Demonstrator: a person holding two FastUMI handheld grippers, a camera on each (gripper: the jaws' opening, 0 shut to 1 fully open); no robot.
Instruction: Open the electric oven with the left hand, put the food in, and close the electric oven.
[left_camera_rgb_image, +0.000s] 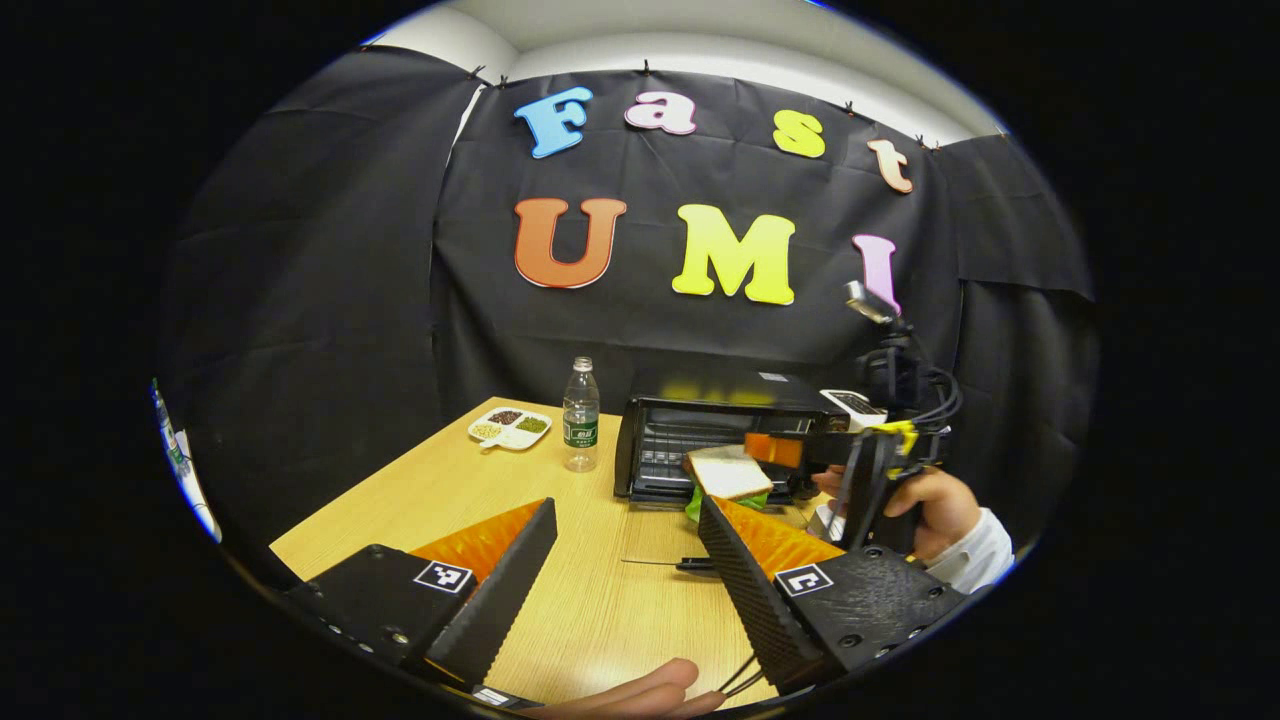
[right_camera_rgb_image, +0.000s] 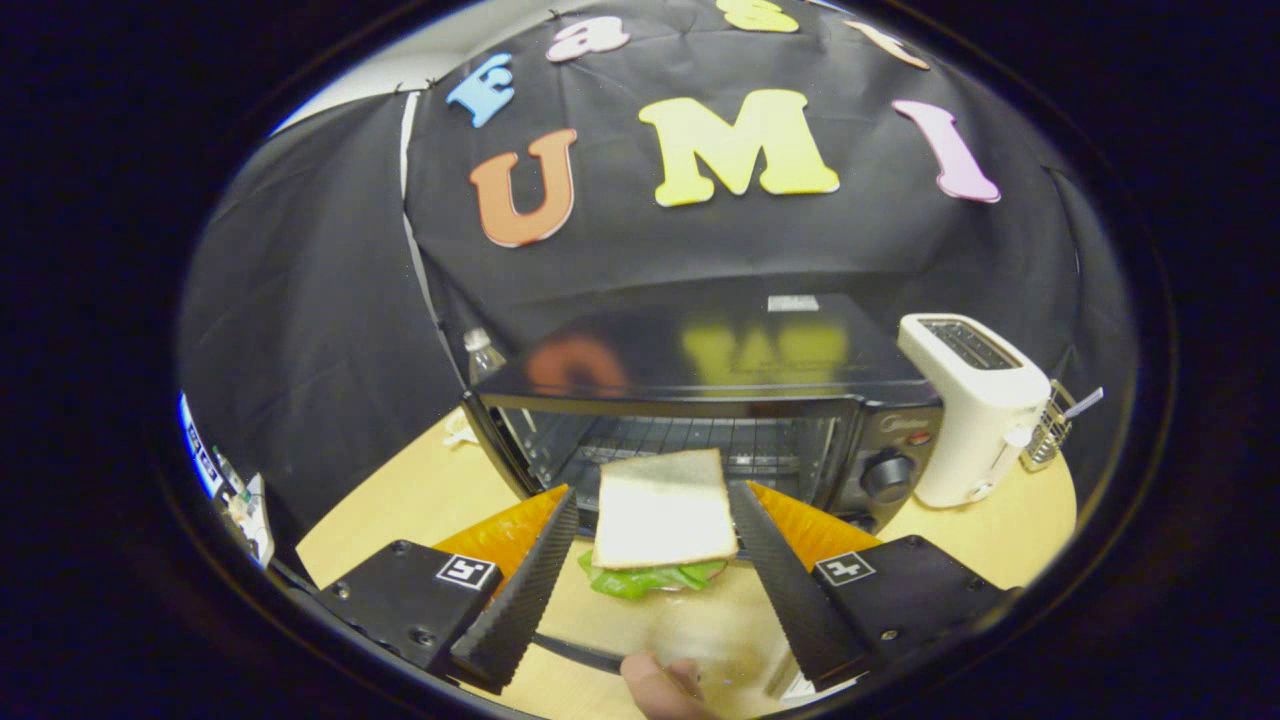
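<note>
The black electric oven (right_camera_rgb_image: 700, 400) is standing on the light wooden table (left_camera_rgb_image: 600, 600) against the black cloth wall, with its door lying open and the wire rack (right_camera_rgb_image: 690, 440) showing inside. In the left gripper view the same oven (left_camera_rgb_image: 700, 420) is sitting toward the far right of the table.

The right gripper (right_camera_rgb_image: 655, 530) is holding its fingers partly open, and they are flanking the sandwich of white bread with green lettuce (right_camera_rgb_image: 662, 525). Both fingers appear to be pressing on the sandwich's sides, and the sandwich is hanging just in front of the oven's open mouth, above the door. In the left gripper view a hand (left_camera_rgb_image: 930, 510) is gripping the right gripper's body, and the sandwich (left_camera_rgb_image: 728, 475) is showing at its tip by the oven front.

The left gripper (left_camera_rgb_image: 625, 520) is standing wide open over the bare table, gripping nothing and touching nothing.

A white pop-up toaster (right_camera_rgb_image: 975, 400) is standing just right of the oven. A clear plastic bottle (left_camera_rgb_image: 581, 415) is standing left of the oven, and a white divided dish of beans (left_camera_rgb_image: 510, 427) is lying beyond it.
</note>
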